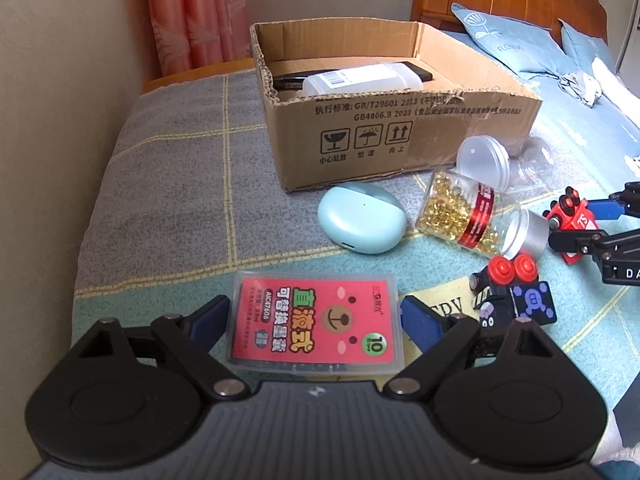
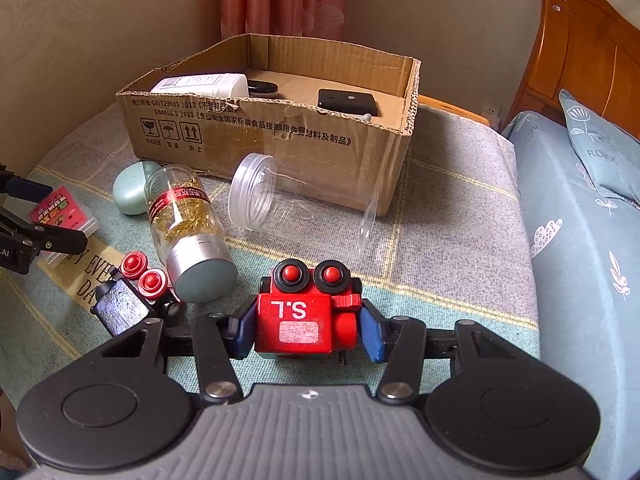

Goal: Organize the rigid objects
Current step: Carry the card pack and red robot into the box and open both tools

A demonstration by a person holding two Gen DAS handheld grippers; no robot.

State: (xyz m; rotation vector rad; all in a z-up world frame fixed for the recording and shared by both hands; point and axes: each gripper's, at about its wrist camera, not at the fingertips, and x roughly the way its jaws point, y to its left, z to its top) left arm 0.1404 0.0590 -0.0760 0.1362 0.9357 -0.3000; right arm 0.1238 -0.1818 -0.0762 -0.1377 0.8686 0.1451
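The cardboard box (image 1: pixel 404 128) carries "GB/T29601 2013", "GB4806.9 2023", Chinese print and three handling symbols: a glass, an umbrella, two arrows. The red toy block (image 2: pixel 294 326) reads "S.L" as seen in the right wrist view. The pink card case (image 1: pixel 314 322) shows "AIC47606" and a green "10". A pillow (image 2: pixel 604 148) reads "FLOWERS".

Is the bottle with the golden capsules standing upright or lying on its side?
Lying on its side. The capsule bottle rests lengthwise on the blanket, silver cap toward the camera.

Home bedroom: wooden headboard (image 2: pixel 592 52), pillows (image 1: pixel 508 40), pink curtains (image 1: pixel 196 12).
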